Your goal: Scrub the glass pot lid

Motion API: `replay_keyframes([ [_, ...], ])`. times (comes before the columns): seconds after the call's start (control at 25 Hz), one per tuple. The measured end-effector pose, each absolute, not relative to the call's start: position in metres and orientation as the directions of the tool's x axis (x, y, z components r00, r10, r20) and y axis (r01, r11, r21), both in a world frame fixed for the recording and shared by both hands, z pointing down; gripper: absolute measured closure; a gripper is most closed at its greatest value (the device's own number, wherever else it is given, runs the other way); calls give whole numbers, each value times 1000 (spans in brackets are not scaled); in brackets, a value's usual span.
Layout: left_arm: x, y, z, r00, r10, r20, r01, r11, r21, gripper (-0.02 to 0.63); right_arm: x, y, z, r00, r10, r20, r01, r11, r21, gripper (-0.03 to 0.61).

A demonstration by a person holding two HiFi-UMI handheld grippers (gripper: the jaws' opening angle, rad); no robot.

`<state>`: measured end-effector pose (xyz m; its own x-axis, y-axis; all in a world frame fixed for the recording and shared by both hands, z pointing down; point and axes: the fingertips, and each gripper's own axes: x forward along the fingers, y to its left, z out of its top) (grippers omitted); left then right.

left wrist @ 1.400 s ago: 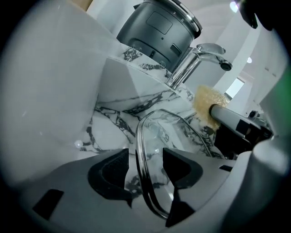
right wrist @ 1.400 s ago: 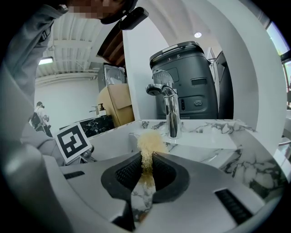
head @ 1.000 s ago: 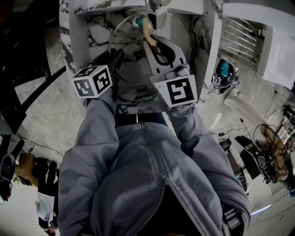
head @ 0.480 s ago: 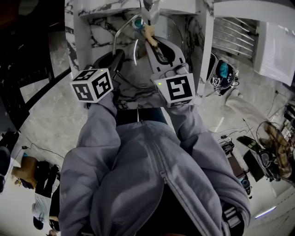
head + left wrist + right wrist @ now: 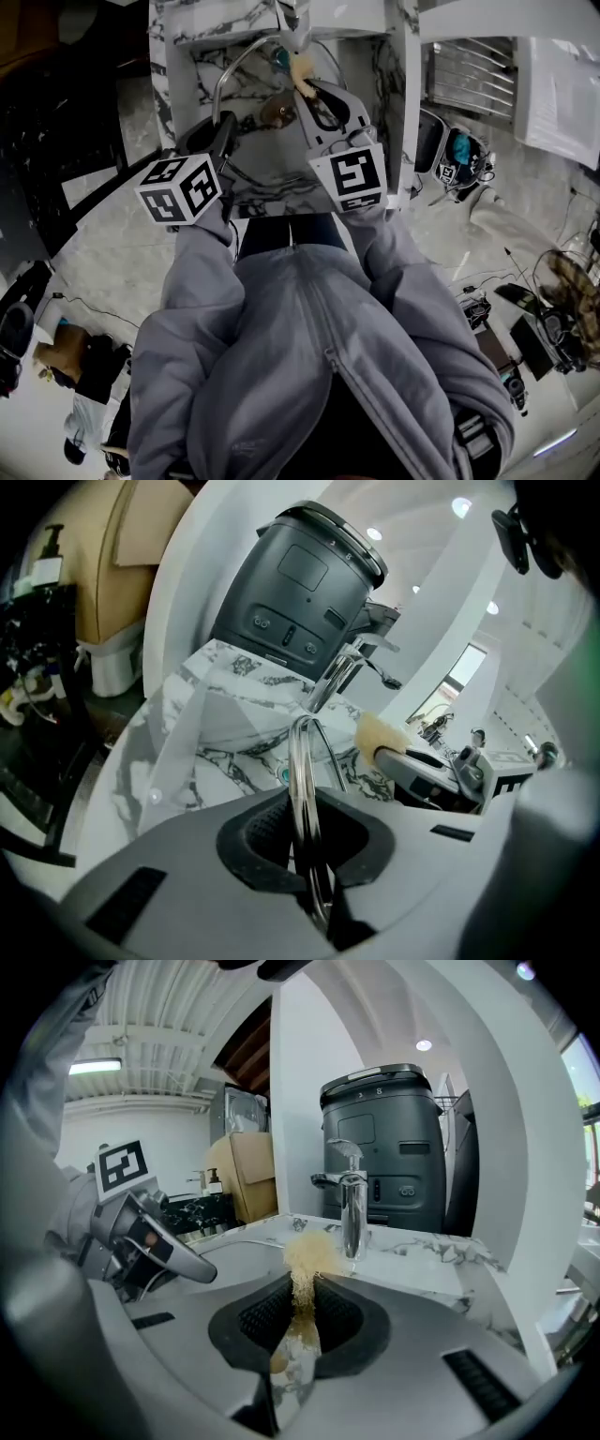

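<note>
The glass pot lid stands tilted above the marble sink, its brown knob turned toward me. My left gripper is at its left edge; its jaws have just been closing and are now shut on the metal rim. In the left gripper view the lid's rim runs edge-on between the left gripper's pads. My right gripper is shut on a yellowish sponge just right of the lid. The sponge sticks out past the right gripper's jaws.
A chrome faucet rises at the back of the sink, close behind the sponge. Behind it stands a tall black appliance. White pillars flank the sink. Bags and cables lie on the floor at the right.
The left gripper has risen with the lid's rim, and the lid has tipped up from lying in the sink so that its knob shows. The right gripper with the sponge rose slightly.
</note>
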<state>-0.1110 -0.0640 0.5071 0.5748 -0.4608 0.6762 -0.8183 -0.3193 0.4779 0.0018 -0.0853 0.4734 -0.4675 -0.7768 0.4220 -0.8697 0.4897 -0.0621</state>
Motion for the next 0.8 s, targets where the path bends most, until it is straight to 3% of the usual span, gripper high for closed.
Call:
replay_keyframes([
  [0.52, -126, -69, 478, 520, -501, 692, -851, -369, 373, 575, -59, -104, 496, -470, -690, 550, -694, 674, 253, 525],
  [0.8, -124, -75, 495, 534, -484, 693, -844, -360, 398, 575, -78, -106, 527, -470, -614, 634, -577, 757, 305, 525],
])
